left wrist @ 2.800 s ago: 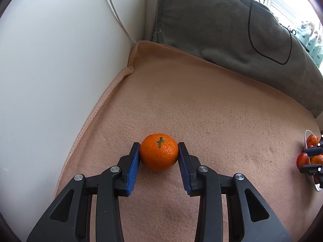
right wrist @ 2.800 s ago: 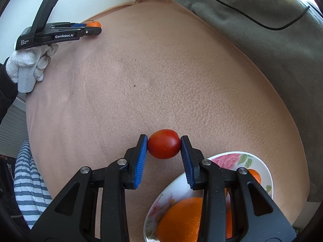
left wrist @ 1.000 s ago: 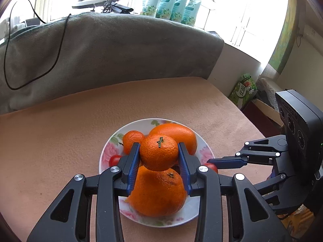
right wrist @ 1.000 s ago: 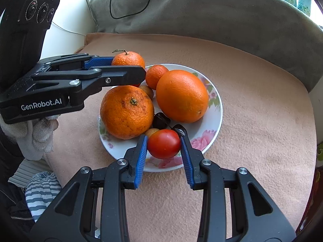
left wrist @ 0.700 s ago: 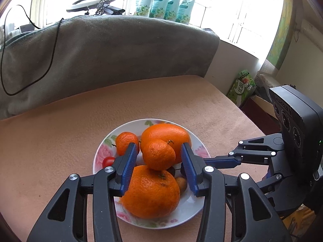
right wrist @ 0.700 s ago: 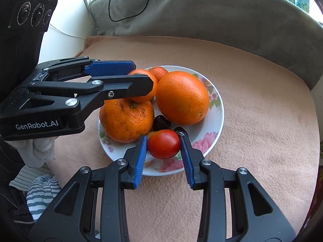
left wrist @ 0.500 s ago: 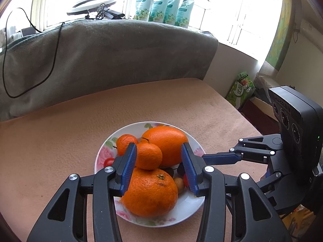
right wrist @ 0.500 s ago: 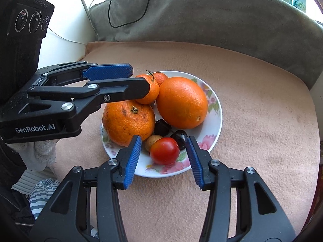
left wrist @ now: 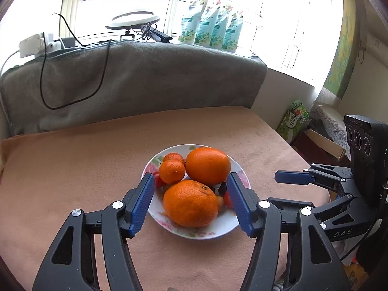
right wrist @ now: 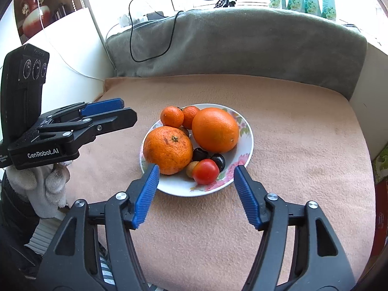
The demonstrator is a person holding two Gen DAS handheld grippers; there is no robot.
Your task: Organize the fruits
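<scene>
A white flowered plate [left wrist: 236,225] [right wrist: 247,145] sits mid-table and holds all the fruit. On it lie a big smooth orange [left wrist: 208,166] [right wrist: 215,129], a rough large orange [left wrist: 190,203] [right wrist: 168,149], two small mandarins [left wrist: 171,171] [right wrist: 171,116], a red tomato [right wrist: 205,168], dark cherries [right wrist: 200,154] and a small tan fruit. My left gripper [left wrist: 190,202] is open and empty, just short of the plate's near rim. My right gripper [right wrist: 196,192] is open and empty, just before the plate on its own side.
The table wears a peach cloth [left wrist: 72,174]. A grey blanket-covered backrest [left wrist: 135,80] with a black cable [left wrist: 46,92] runs behind it. A white wall [right wrist: 72,55] is on the left. Boxes and bags [left wrist: 294,118] stand beyond the table's right edge.
My left gripper let go of the mandarin onto the plate and my right let go of the tomato. Both opened wide and drew back from the plate.
</scene>
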